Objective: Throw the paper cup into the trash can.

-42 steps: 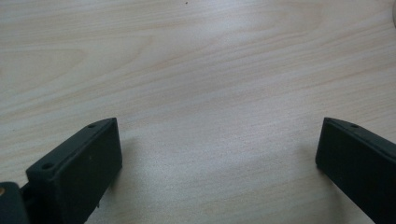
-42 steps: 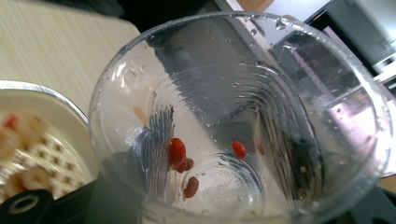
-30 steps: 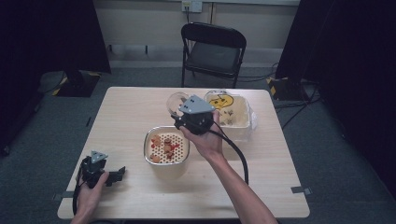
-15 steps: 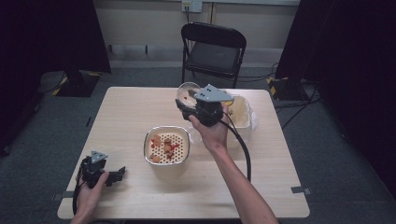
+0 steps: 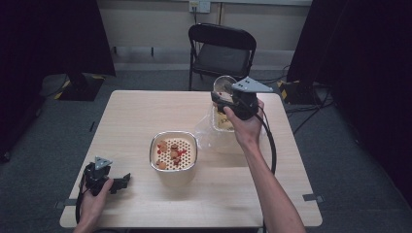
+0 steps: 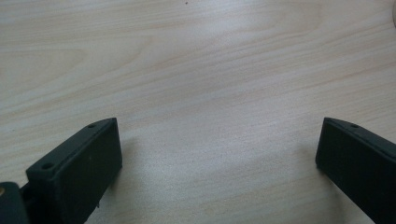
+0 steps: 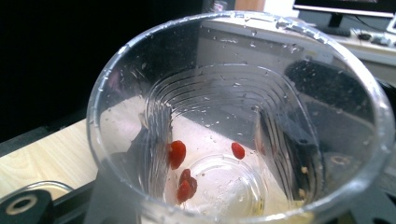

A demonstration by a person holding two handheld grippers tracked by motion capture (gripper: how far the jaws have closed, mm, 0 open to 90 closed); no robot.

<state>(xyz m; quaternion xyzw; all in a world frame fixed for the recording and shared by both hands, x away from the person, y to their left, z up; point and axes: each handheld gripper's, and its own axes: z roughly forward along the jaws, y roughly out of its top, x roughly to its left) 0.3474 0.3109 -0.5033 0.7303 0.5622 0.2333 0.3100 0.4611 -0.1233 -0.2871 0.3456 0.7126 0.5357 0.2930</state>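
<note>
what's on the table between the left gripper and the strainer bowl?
Nothing. In the high view, bare wood separates the left gripper from the strainer bowl. The left gripper view also shows plain tabletop ahead of its open jaws.

Clear cup (image 7: 233, 116), red bits (image 7: 177, 153)

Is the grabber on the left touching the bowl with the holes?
Apart. The high view shows bare table between the left gripper and the holed bowl.
</note>
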